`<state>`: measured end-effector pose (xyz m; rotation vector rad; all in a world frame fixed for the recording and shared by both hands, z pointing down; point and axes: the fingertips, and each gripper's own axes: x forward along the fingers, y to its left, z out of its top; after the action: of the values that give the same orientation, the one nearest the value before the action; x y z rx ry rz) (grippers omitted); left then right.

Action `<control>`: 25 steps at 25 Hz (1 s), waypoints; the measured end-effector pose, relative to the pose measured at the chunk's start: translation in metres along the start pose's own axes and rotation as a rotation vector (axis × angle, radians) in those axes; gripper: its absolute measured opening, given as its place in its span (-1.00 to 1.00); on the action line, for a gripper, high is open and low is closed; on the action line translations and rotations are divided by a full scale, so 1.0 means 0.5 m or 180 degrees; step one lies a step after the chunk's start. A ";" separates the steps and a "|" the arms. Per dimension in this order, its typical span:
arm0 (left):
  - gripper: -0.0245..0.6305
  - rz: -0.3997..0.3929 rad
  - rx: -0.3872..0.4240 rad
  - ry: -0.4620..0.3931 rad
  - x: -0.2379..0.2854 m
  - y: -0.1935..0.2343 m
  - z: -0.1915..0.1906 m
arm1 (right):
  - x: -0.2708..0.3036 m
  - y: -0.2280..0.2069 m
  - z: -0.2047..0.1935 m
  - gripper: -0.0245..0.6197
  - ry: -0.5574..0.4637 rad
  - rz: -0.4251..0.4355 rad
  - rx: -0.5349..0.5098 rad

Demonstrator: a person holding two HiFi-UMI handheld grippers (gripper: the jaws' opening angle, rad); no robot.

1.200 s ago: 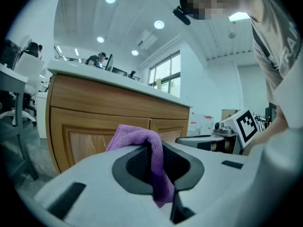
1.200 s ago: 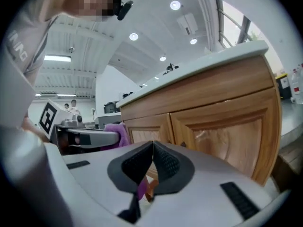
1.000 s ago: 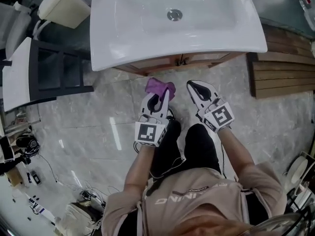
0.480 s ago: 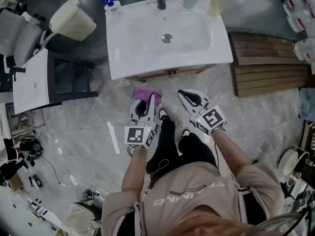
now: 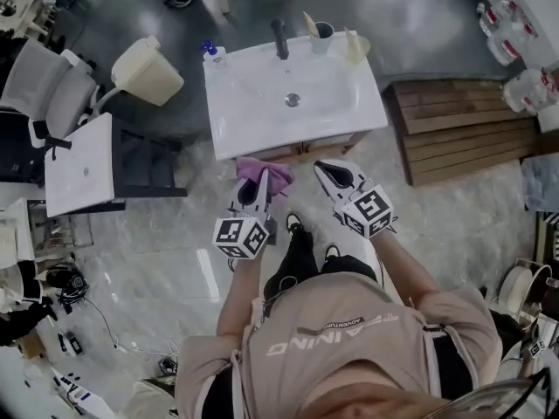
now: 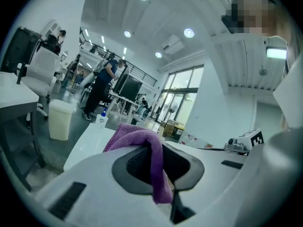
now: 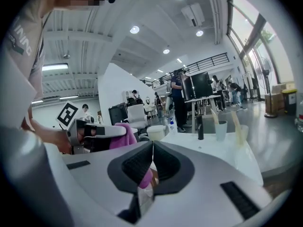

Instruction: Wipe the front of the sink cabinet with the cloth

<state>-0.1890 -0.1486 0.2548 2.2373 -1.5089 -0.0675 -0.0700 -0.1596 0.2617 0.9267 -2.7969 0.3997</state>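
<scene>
In the head view my left gripper (image 5: 260, 182) is shut on a purple cloth (image 5: 262, 171), held just in front of the wooden cabinet front (image 5: 306, 152) under the white sink (image 5: 229, 133). The left gripper view shows the cloth (image 6: 142, 143) draped over and pinched between the jaws of the left gripper (image 6: 158, 162). My right gripper (image 5: 329, 172) hovers to the right of the cloth, short of the cabinet. Its jaws are shut with nothing in them in the right gripper view (image 7: 152, 162), where the cloth (image 7: 122, 135) and left gripper (image 7: 94, 134) show to the left.
A faucet (image 5: 279, 37), cups (image 5: 321, 33) and a soap bottle (image 5: 211, 52) stand on the sink's back edge. A cream bin (image 5: 148, 68) and a white-topped black stand (image 5: 83, 164) are at the left. A wooden slatted platform (image 5: 454, 129) lies to the right. Cables litter the floor at lower left.
The head view has pulled up and back, so the sink looks smaller and farther. Both grippers stay in front of the cabinet, the left still shut on the cloth.
</scene>
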 end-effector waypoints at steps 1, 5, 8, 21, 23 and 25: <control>-0.81 -0.0017 -0.0034 -0.0020 -0.008 -0.005 0.016 | -0.007 0.009 0.016 -0.89 -0.0017 -0.0006 -0.0013; -0.81 -0.0059 0.0067 -0.0096 -0.027 -0.013 0.078 | -0.018 0.026 0.083 -0.89 -0.0112 -0.0068 -0.0137; -0.81 -0.0097 0.0190 -0.0142 -0.033 -0.018 0.117 | -0.018 0.029 0.120 -0.89 -0.0187 -0.0121 -0.0170; -0.81 -0.0403 0.0413 -0.0295 -0.002 0.028 0.235 | -0.018 -0.009 0.247 -0.89 -0.0532 -0.0585 -0.0361; -0.81 -0.0424 0.0539 -0.0269 0.006 0.038 0.236 | -0.023 -0.022 0.251 -0.89 -0.0555 -0.0686 -0.0340; -0.81 -0.0434 0.0627 -0.0249 0.012 0.040 0.234 | -0.029 -0.029 0.245 -0.89 -0.0540 -0.0756 -0.0296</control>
<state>-0.2367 -0.1987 0.1579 2.5196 -1.4564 -0.0500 -0.0587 -0.1999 0.1447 1.3077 -2.7768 0.1626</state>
